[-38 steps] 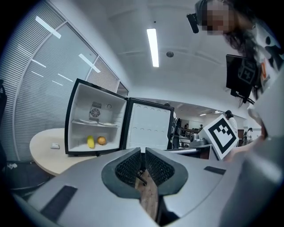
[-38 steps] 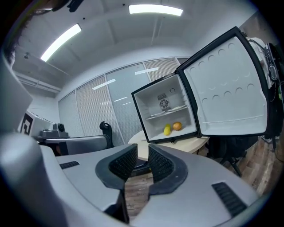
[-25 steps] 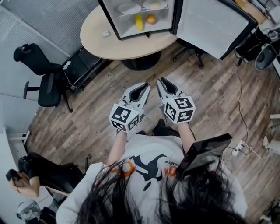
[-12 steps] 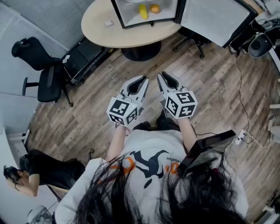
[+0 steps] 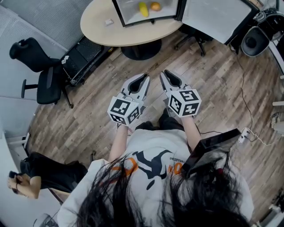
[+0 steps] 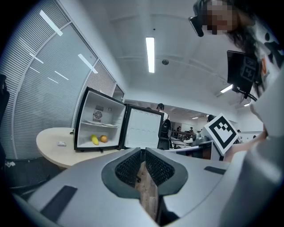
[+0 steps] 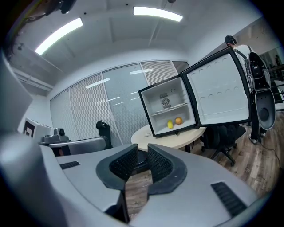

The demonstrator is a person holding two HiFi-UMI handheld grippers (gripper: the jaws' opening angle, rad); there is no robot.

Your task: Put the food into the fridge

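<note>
Left tool (image 5: 143,78): pressed together, nothing pinched. Right tool (image 5: 164,73): likewise pressed together and empty (only a strip of floor shows through the slit between the pads in each tool view). Held side by side over the wooden floor (image 5: 213,88), well apart from the table (image 5: 100,35).

Shown by the head view alone:
- Round table top from above.
- Small white object (image 5: 108,22) lying on it, just left of the fridge (image 5: 128,15).
- Black office chair (image 5: 40,66) at left.
- Second person (image 5: 49,170) low in the bottom left corner.

Shown by the tool views alone:
- Fridge interior in depth, with a round mark (image 7: 165,102) on the back wall and one shelf (image 7: 175,107) below it.
- Ceiling light strips and blinds over glass walls.
- In the left tool view only, the right tool's marker cube (image 6: 220,131).

Writing:
- Black-and-white square markers on both cubes, no letters.
- Print on the white T-shirt (image 5: 151,164) not legible.
- Round mark in the fridge unreadable.

Containers:
- Fridge standing on the table, door (image 5: 213,17) swung wide open to the right.
- On its bottom level, a yellow fruit (image 5: 143,8) and an orange fruit (image 5: 155,6), side by side.
</note>
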